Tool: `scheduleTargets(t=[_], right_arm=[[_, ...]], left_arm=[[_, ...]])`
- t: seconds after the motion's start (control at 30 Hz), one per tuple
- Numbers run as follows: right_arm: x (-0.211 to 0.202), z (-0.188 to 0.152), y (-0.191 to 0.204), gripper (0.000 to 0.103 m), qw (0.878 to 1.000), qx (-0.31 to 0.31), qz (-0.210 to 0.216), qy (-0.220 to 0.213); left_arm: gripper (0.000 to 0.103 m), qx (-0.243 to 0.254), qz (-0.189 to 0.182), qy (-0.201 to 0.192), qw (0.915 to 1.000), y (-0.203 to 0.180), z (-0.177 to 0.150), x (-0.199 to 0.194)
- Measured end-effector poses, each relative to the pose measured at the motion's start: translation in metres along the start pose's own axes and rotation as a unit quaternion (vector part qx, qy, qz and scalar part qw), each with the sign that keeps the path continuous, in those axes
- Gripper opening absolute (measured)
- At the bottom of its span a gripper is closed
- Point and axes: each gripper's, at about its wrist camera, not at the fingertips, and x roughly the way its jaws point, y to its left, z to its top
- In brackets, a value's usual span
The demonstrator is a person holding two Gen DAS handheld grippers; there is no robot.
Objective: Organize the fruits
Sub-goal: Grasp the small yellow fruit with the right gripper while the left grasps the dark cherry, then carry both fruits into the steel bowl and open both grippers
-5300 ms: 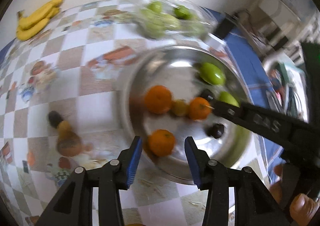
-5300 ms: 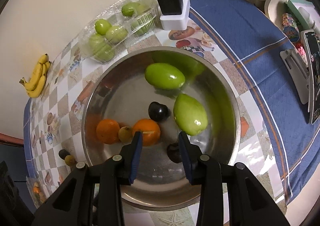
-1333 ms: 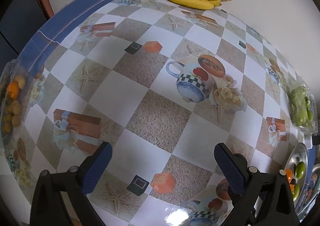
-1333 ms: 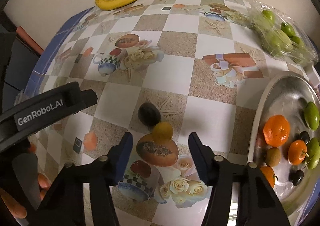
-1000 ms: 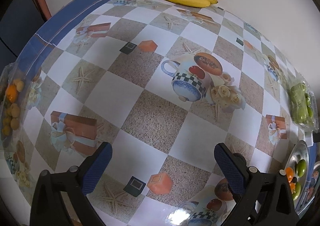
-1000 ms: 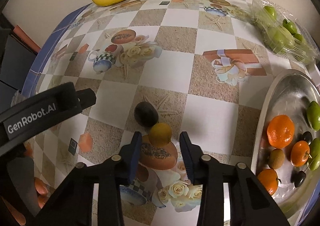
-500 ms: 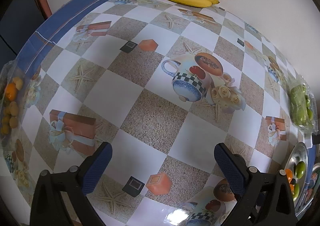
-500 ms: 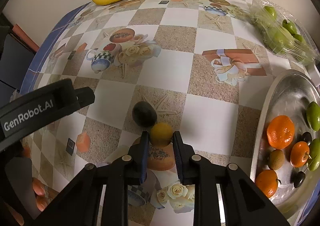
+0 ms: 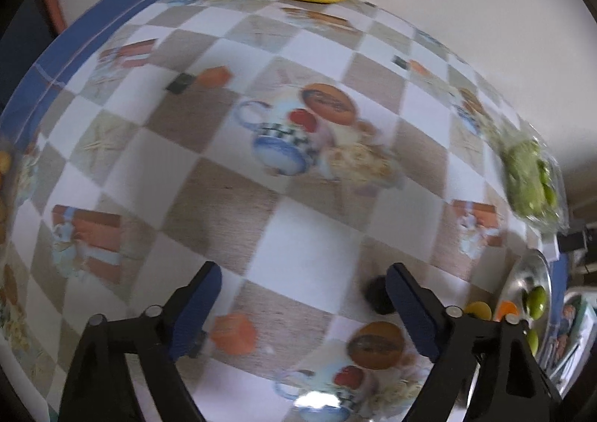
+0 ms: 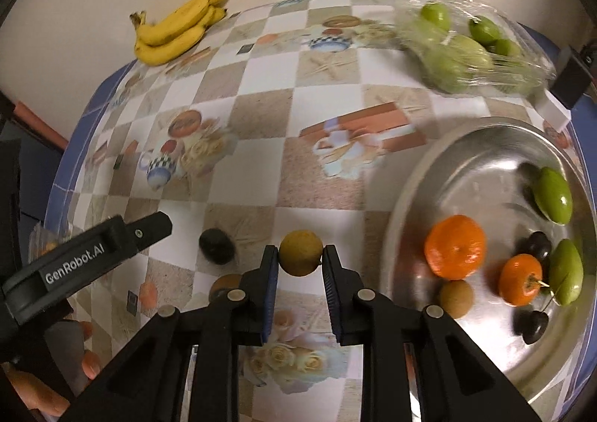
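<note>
Yellow fruit (image 10: 300, 252) pinched between right gripper (image 10: 300, 260) pads at fingertips only, above tablecloth (image 10: 261, 131), between dark fruit (image 10: 216, 246) and steel bowl (image 10: 410, 175). Risk: shallow tip grip on round skin, could squirt out. Near-spherical, no clear long axis or heading. Left gripper (image 9: 304, 304) spread, just been closing, nothing between pads.

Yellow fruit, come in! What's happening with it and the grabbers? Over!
Right gripper shut on the small yellow fruit. Left gripper open, jaws just narrowing, nothing between them. Dark fruit on the tablecloth beside it. Nothing in the way.
</note>
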Motion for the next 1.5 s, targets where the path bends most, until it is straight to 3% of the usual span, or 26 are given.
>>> scheduleTargets(t=[0.13,0.4,0.83,1.1,1.3,1.5], right_arm=[[-0.006,0.000,-0.009,0.025,1.000,0.003,-0.007,-0.003],[-0.013,-0.002,-0.017,0.025,1.000,0.005,-0.004,-0.005],[-0.019,-0.002,-0.017,0.025,1.000,-0.001,0.001,-0.009],[-0.022,-0.002,-0.018,0.025,1.000,0.002,0.005,-0.012],[-0.031,0.002,-0.024,0.025,1.000,0.015,0.012,-0.024],[-0.049,0.007,-0.050,0.025,0.997,0.058,-0.011,-0.042]], left_arm=[[0.074,0.011,-0.016,0.009,0.9998,-0.013,-0.003,0.004],[0.060,0.022,-0.034,0.020,0.9990,-0.033,-0.008,0.012],[0.028,0.022,-0.045,0.022,0.9985,-0.040,-0.012,0.015],[0.027,0.012,-0.045,0.012,0.9989,-0.037,-0.007,0.008],[0.027,0.013,-0.043,-0.021,0.9987,-0.035,-0.002,-0.015],[0.027,0.021,-0.048,-0.040,0.9978,-0.043,0.000,-0.033]])
